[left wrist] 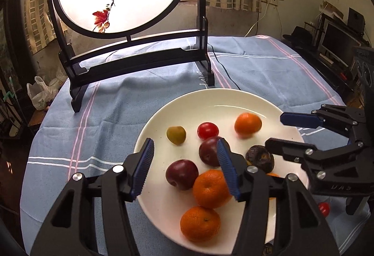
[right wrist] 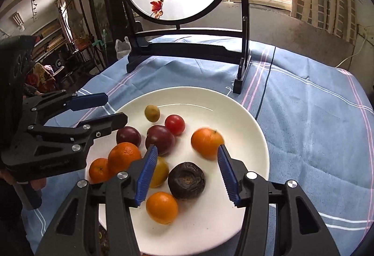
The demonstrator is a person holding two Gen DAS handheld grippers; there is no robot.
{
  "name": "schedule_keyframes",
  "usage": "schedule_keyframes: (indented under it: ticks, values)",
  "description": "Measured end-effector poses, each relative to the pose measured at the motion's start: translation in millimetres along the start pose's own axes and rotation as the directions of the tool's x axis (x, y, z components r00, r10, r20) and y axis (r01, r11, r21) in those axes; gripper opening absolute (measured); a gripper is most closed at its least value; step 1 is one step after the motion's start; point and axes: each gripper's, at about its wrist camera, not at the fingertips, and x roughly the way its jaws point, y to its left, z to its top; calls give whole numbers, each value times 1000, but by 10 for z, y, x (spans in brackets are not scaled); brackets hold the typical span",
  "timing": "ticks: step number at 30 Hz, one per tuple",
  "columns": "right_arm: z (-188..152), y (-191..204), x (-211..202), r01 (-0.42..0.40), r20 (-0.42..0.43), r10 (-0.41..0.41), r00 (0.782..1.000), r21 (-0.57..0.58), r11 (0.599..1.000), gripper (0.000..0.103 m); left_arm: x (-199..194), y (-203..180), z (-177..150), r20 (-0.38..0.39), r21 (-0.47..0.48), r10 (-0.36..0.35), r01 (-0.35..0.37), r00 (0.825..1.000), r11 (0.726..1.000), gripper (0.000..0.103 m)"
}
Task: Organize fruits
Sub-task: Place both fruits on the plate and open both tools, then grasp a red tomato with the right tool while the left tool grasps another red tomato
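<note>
A white plate [left wrist: 187,104] [right wrist: 245,186] on a blue cloth holds several fruits: oranges, two dark plums [left wrist: 181,174] [right wrist: 160,139], a red tomato [left wrist: 207,130] [right wrist: 174,124], a green fruit [left wrist: 176,134] [right wrist: 152,113] and a dark wrinkled fruit [left wrist: 259,158] [right wrist: 186,180]. One orange [left wrist: 247,125] [right wrist: 206,143] looks blurred with motion. My left gripper [left wrist: 184,168] [right wrist: 114,108] is open and empty above the plate's left part. My right gripper [right wrist: 187,173] [left wrist: 275,128] is open and empty above the plate's right part.
A round painted screen on a black stand [left wrist: 140,62] [right wrist: 187,45] stands behind the plate, with a black cable [left wrist: 224,69] beside it. A small red fruit [left wrist: 324,209] lies on the cloth right of the plate. The blue cloth [right wrist: 303,115] extends to the right.
</note>
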Motion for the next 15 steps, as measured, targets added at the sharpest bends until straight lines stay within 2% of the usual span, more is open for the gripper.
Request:
schedule_keyframes:
  ticks: [4, 7, 10, 15]
  values:
    - [-170, 63, -281, -4, 11, 4, 1000, -36, 999, 63, -213, 35, -148, 22, 6, -11, 10, 1000, 1000, 58]
    - [-374, 139, -523, -12, 15, 13, 1000, -69, 998, 63, -392, 31, -303, 39, 29, -12, 11, 999, 1000, 65]
    - [-641, 214, -763, -28, 10, 29, 1000, -77, 997, 63, -556, 45, -495, 37, 50, -13, 11, 999, 999, 66]
    - [-1172, 526, -1061, -105, -33, 102, 994, -122, 987, 63, -782, 58, -874, 17, 103, -22, 20, 1000, 994, 66]
